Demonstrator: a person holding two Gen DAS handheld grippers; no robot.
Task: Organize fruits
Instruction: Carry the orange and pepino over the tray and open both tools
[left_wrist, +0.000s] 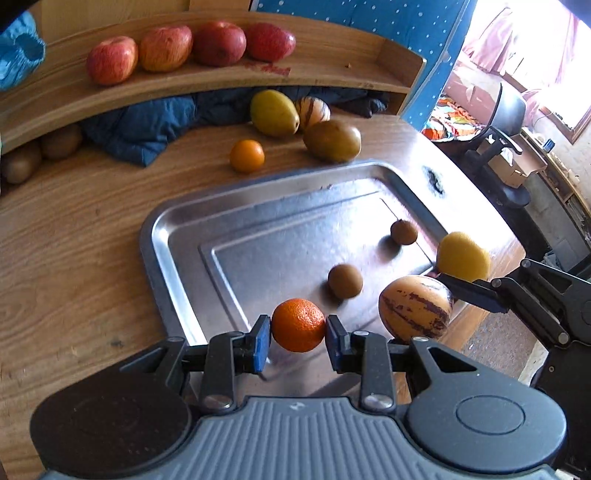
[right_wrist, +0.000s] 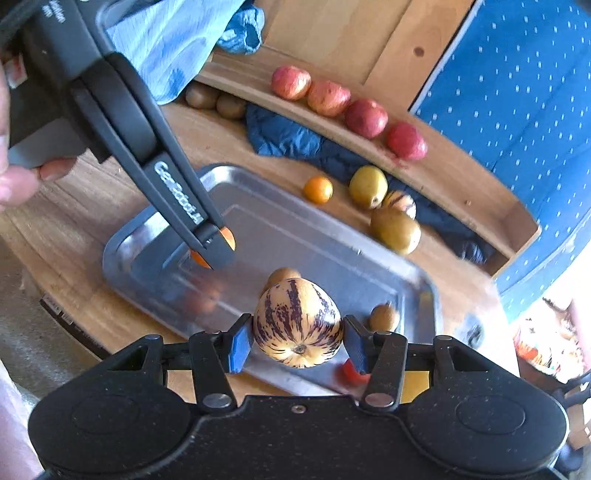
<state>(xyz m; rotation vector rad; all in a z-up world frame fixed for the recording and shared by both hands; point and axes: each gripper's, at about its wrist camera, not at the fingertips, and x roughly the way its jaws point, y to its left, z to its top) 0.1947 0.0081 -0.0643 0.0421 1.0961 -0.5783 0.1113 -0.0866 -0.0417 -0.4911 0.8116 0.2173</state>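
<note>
My left gripper is shut on an orange, held just above the near part of a metal tray. On the tray lie two small brown kiwis. My right gripper is shut on a striped pepino melon, stem end toward the camera, over the tray's near edge. Seen from the left wrist, that melon hangs at the tray's right side. From the right wrist, the left gripper shows side-on, with slivers of orange peel between its fingers.
A curved wooden shelf carries several red apples. On the table behind the tray lie a small orange, two green-yellow fruits, another striped melon and a blue cloth. A yellow lump sits right of the tray.
</note>
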